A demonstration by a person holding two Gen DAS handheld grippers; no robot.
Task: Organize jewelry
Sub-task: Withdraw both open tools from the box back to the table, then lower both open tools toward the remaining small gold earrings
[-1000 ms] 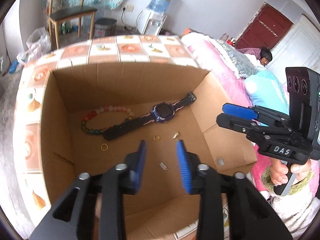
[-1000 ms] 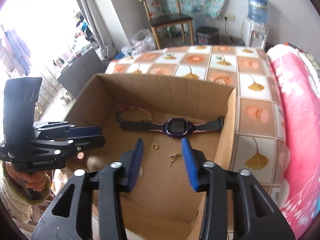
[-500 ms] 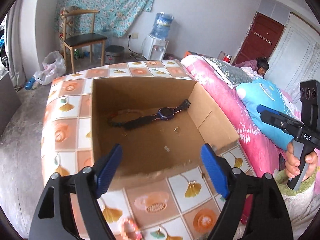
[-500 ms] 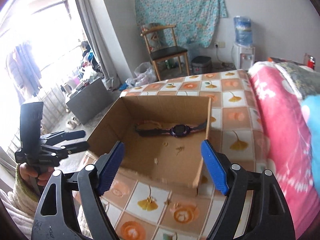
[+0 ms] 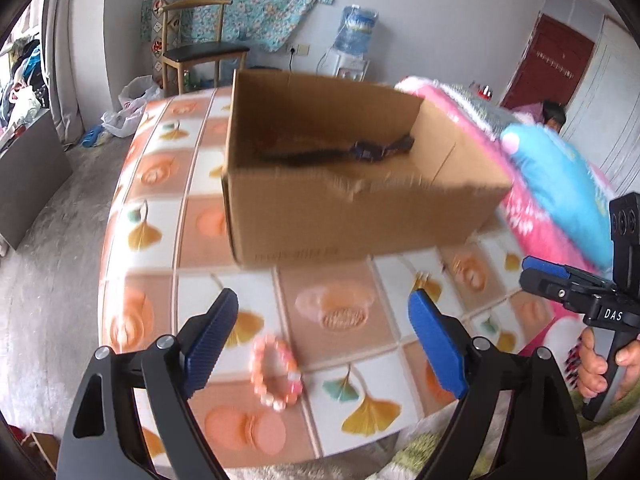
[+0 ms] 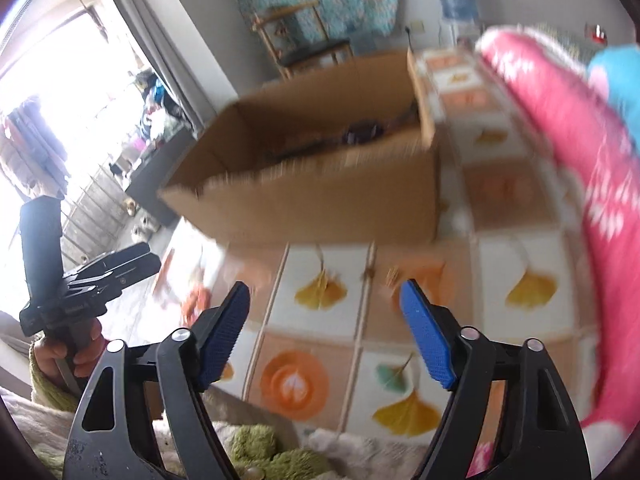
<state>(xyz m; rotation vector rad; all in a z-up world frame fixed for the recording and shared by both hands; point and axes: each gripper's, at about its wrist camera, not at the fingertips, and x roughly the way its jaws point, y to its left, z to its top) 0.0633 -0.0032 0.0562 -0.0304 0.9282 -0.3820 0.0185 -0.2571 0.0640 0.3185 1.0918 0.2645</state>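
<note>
An open cardboard box (image 5: 352,216) stands on the tiled tablecloth, also in the right wrist view (image 6: 320,204). A dark watch (image 5: 360,152) lies inside it; it shows blurred in the right wrist view (image 6: 360,134). A pink bead bracelet (image 5: 275,376) lies on the table in front of the box, between the fingers of my left gripper (image 5: 320,344), which is open and empty. My right gripper (image 6: 326,336) is open and empty, low over the table's front. A small gold item (image 6: 394,274) lies blurred on the cloth ahead of it.
The table (image 5: 160,240) carries a ginkgo-leaf pattern cloth. A pink blanket (image 6: 580,168) and blue pillow (image 5: 560,184) lie at the right. A chair (image 5: 200,52) and water dispenser (image 5: 352,48) stand behind. Both views are motion-blurred.
Both grippers have drawn back out of the box and dropped low toward the table's front edge. Their jaws have opened wide. The pink bracelet has come into view.
</note>
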